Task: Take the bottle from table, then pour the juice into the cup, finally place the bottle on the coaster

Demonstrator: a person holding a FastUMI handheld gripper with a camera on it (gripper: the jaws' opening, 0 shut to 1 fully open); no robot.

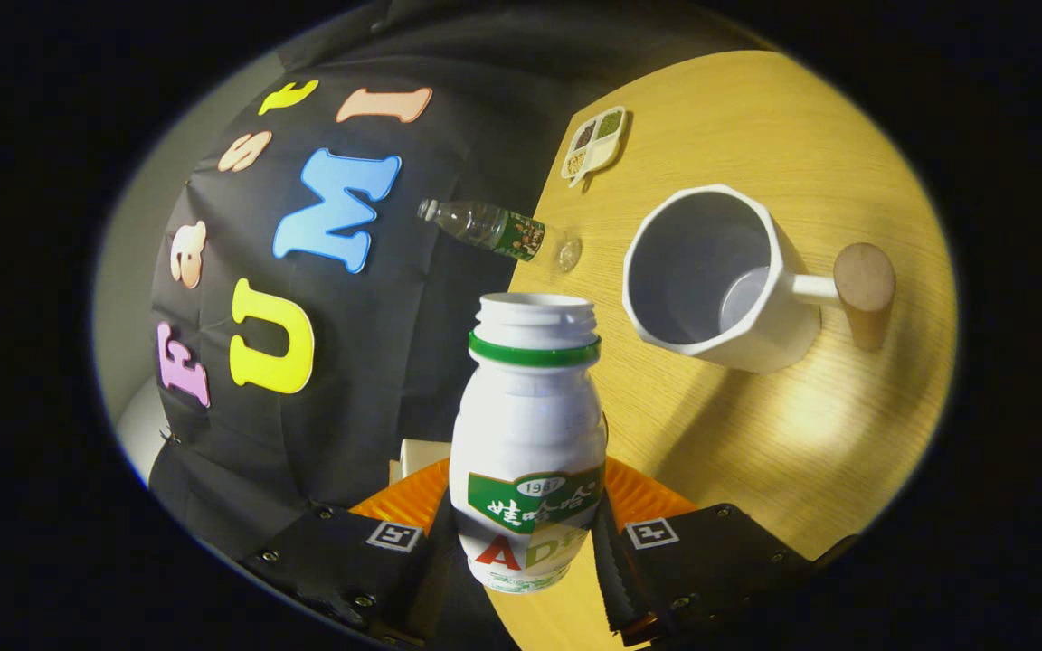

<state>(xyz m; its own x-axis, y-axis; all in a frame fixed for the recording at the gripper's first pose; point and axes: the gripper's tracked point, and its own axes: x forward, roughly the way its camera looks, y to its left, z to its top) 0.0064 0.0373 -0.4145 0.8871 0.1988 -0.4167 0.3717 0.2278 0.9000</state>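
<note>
My gripper (525, 533) is shut on a white plastic bottle (528, 425) with a green neck ring, a green label and no cap. Both fingers press its lower body. The whole view is rolled sideways, so the bottle is held tipped over the light wooden table (756, 434). Its open mouth (535, 310) points toward a white faceted cup (711, 276) with a handle ending in a round wooden knob (863, 278). The cup stands just beyond the bottle's mouth and to its right, and its inside looks empty. I see no liquid flowing.
A clear water bottle (496, 228) with a green label stands near the table's edge, beyond the held bottle. A small white divided dish (593, 143) with several compartments of grains sits farther back. The booth's black cloth wall rises past the table edge.
</note>
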